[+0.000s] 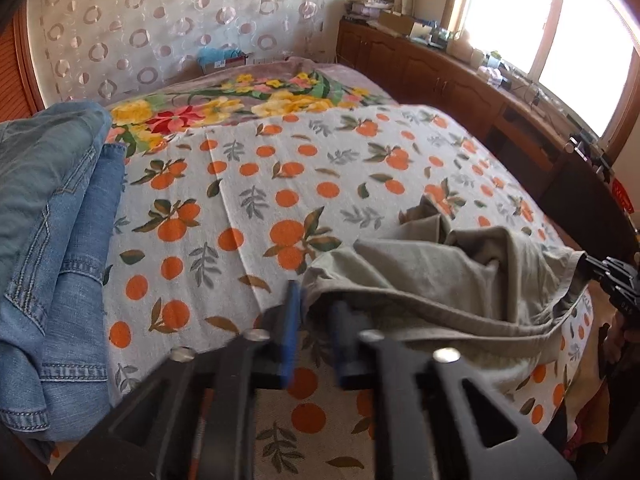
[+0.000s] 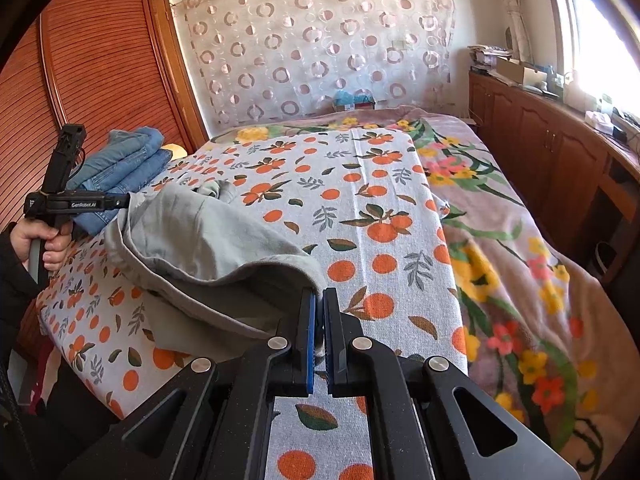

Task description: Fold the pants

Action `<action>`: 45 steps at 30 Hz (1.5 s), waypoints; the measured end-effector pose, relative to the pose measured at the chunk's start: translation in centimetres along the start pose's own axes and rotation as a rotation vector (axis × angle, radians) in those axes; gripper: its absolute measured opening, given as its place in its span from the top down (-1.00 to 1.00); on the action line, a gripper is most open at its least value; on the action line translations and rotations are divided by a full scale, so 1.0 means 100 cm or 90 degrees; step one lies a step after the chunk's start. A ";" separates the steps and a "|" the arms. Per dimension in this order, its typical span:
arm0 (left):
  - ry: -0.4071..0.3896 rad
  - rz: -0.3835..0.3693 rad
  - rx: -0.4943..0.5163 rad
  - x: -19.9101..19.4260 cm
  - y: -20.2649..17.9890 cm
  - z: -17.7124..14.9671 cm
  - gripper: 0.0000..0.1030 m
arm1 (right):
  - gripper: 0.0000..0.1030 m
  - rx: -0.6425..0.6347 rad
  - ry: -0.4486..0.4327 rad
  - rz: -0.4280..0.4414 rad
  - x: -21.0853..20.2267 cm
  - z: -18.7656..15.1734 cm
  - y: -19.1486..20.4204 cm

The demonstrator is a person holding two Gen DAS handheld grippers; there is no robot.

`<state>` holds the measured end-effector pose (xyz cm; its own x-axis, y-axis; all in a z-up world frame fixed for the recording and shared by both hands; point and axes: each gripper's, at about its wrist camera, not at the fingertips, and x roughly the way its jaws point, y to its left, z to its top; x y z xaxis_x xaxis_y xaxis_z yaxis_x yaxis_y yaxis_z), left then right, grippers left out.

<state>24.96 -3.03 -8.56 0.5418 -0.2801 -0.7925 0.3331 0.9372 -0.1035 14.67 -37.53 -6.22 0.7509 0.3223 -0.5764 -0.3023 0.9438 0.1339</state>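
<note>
The crumpled grey-green cotton pants (image 2: 192, 236) are stretched between 2 clenched tools, left tool (image 1: 314, 312) and right tool (image 2: 319, 320), beside the folded blue jeans (image 1: 52, 240).

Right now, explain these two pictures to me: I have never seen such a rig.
A person holds a two-finger tool in each hand, and a fisheye camera on each looks along its fingers. One picture is from the left tool, the other from the right tool. Both are shut on the edge of grey-green pants, stretched between them over a bed's orange-print cover. Folded jeans lie to the left. In the right tool's picture the person's hand grips the left tool's handle.
</note>
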 end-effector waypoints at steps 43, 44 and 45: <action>-0.340 0.164 -0.002 -0.211 0.031 0.115 0.94 | 0.95 -0.102 -0.293 -0.050 -0.076 0.235 0.042; -0.344 0.162 0.000 -0.214 0.030 0.113 0.94 | 0.95 -0.106 -0.296 -0.049 -0.080 0.232 0.046; -0.344 0.159 0.002 -0.217 0.027 0.106 0.94 | 0.95 -0.110 -0.297 -0.049 -0.084 0.226 0.048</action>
<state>22.27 3.39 14.69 0.9201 -0.1178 -0.3736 0.1467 0.9879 0.0499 20.19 -34.08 17.49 0.9456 0.2877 -0.1522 -0.2984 0.9530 -0.0530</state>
